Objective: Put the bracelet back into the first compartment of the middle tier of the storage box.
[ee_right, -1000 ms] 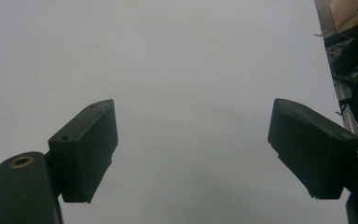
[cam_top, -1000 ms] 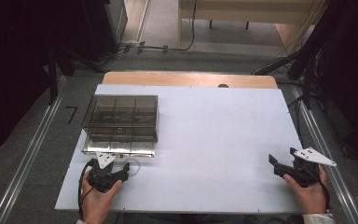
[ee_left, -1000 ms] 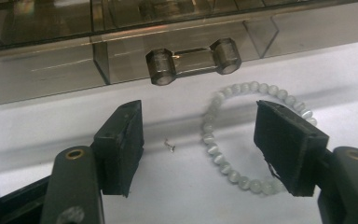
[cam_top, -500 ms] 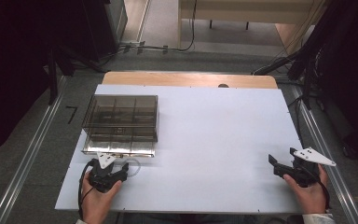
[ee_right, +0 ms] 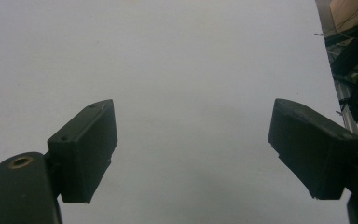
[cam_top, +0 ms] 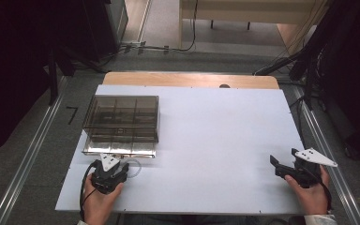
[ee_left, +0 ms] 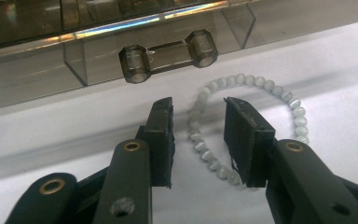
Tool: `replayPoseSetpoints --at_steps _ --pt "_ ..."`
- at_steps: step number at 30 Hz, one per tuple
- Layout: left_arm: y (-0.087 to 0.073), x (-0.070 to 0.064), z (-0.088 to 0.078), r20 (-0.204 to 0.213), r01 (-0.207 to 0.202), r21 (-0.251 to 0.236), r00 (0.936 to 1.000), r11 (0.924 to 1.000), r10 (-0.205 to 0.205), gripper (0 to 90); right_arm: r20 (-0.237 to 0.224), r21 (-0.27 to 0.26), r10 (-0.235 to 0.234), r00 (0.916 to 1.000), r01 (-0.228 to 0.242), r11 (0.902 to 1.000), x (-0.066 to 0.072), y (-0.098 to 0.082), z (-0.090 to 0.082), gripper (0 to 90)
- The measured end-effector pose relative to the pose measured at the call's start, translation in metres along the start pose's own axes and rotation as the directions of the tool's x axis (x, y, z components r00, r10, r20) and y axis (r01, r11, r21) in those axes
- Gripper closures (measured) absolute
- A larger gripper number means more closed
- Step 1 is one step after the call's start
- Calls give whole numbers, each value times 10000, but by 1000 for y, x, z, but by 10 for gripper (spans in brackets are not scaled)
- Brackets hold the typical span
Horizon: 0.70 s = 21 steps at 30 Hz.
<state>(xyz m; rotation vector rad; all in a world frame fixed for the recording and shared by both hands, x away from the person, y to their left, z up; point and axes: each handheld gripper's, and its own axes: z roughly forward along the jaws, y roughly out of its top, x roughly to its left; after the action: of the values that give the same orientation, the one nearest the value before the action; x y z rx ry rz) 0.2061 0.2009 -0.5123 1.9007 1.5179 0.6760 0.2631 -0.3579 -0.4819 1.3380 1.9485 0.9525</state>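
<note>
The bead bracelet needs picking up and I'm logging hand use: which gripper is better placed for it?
Left. The left gripper is open with its jaws straddling one side of the bead bracelet beside the smoked acrylic box. The right gripper sits open across the table.

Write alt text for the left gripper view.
The left gripper is open above a white beaded bracelet lying on the white table, one side of the loop between its black jaws. Just beyond stands a smoky transparent plastic drawer box with a bar handle.

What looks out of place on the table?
A pale bead bracelet lies loose on the white table, outside the smoky plastic organizer box, just before its drawer handle. The left gripper straddles its beads.
</note>
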Motion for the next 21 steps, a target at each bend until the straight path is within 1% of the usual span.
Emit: replayPoseSetpoints --at_steps 1,7,11,15,21 --pt "0 0 0 48 12 5 10000 10000 -12 644 0 0 0 10000 0 10000 0 0 0 140" --pt "1 1 0 217 30 48 9998 10000 -31 732 -16 -11 -6 10000 6 10000 0 0 0 141" --pt "1 2 0 260 78 34 9996 10000 -79 764 -2 -3 -20 10000 20 10000 0 0 0 141" --pt "1 1 0 256 -15 18 9997 10000 15 807 -2 22 -11 10000 12 10000 0 0 0 141" --pt "1 2 1 311 -34 33 9995 10000 33 853 4 15 -34 10000 34 10000 0 0 0 141"
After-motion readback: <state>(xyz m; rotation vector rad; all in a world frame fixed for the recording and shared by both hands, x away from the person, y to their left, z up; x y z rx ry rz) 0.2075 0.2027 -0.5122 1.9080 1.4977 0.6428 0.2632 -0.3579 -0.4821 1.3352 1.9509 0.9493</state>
